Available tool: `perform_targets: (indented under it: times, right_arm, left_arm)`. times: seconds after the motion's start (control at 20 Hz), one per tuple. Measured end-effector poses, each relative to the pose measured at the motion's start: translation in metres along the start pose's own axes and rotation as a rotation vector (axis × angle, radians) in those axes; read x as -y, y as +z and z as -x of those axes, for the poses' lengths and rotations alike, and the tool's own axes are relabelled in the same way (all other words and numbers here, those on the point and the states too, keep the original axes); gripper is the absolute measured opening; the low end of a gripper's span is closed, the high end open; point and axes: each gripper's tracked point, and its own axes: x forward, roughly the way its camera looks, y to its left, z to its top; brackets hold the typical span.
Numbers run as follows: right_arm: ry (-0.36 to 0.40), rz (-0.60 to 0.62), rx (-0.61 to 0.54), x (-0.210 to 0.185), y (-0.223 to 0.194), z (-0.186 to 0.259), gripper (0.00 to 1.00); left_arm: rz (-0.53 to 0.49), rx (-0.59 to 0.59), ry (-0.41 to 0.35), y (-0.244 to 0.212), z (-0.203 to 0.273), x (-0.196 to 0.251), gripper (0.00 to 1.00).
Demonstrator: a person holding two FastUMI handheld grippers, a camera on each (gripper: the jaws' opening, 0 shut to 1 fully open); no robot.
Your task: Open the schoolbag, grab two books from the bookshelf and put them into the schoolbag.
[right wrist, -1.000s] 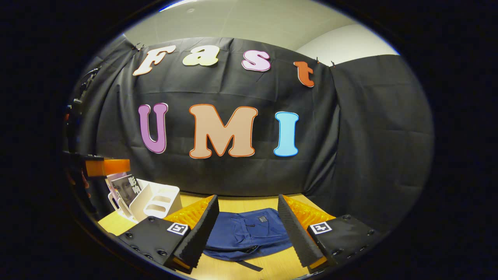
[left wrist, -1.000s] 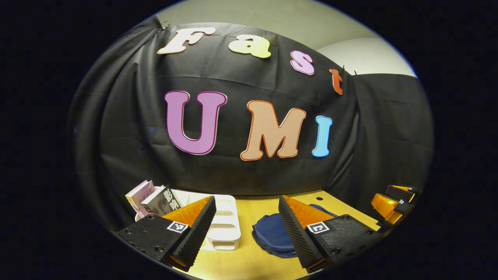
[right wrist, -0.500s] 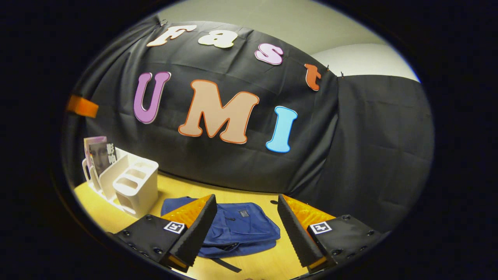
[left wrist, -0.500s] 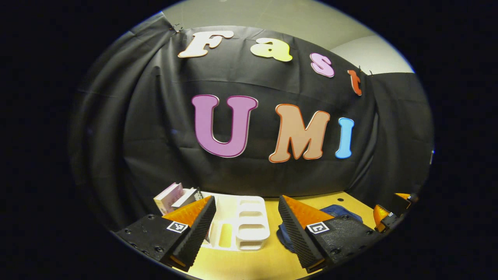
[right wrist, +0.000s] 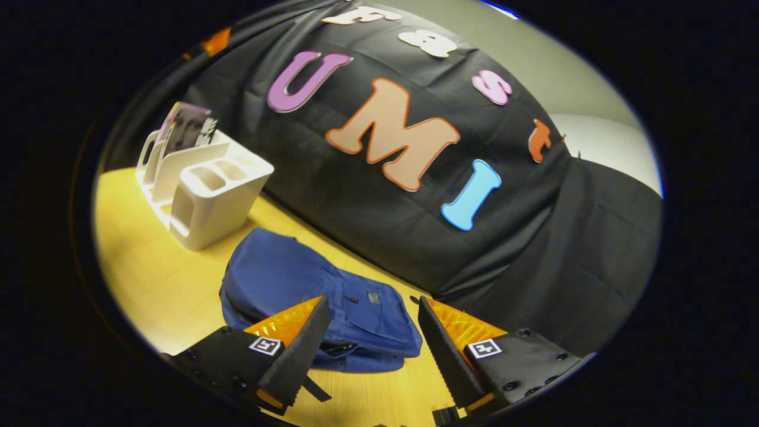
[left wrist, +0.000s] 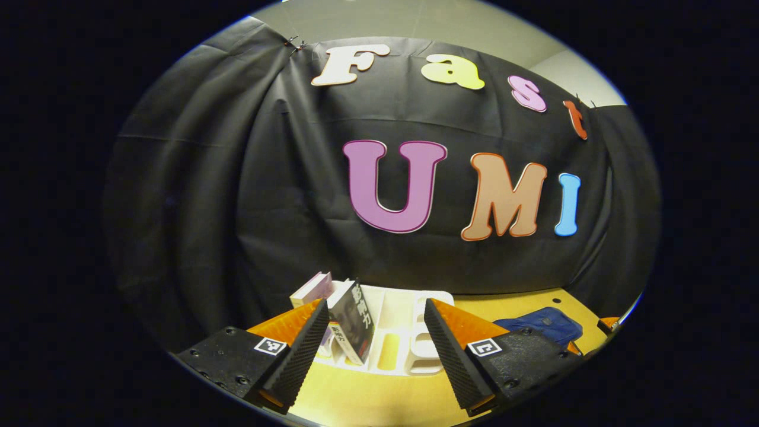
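Blue cloth schoolbag [right wrist: 308, 296] lies flat on the yellow wooden bench [right wrist: 154, 284], its zip looking closed. In the right gripper view the right tongs [right wrist: 367, 338] hang over the bag's near end, spread wide with nothing between them; the white bookshelf [right wrist: 201, 184] stands at ten o'clock from the bag, well apart, with books [right wrist: 187, 127] upright in its far slots. In the left gripper view the left tongs [left wrist: 373, 338] are also spread and empty, aimed at the bookshelf [left wrist: 403, 332], where a dark book [left wrist: 356, 323] leans between the fingers beside a pale one [left wrist: 311, 289]; the bag [left wrist: 542, 323] sits at three o'clock
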Motion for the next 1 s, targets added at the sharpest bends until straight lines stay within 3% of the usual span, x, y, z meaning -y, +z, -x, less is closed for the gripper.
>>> perform_targets:
  times: [0.5,0.75,0.8,1.0]
  right_arm:
    - [0.088,0.308,-0.01,-0.071,-0.045,-0.016,0.97]
    - [0.101,0.405,-0.004,-0.09,-0.052,-0.035,1.0]
    - [0.1,0.416,-0.001,-0.093,-0.05,-0.036,0.96]
    - [0.1,0.429,-0.008,-0.094,-0.048,-0.049,0.96]
  left_arm:
    - [-0.048,0.005,0.184,0.005,0.005,-0.062,0.94]
    - [-0.062,0.004,0.219,0.003,0.009,-0.074,0.92]
    - [-0.059,0.004,0.223,0.002,0.01,-0.075,0.92]
    - [-0.047,-0.004,0.24,-0.005,0.009,-0.081,0.94]
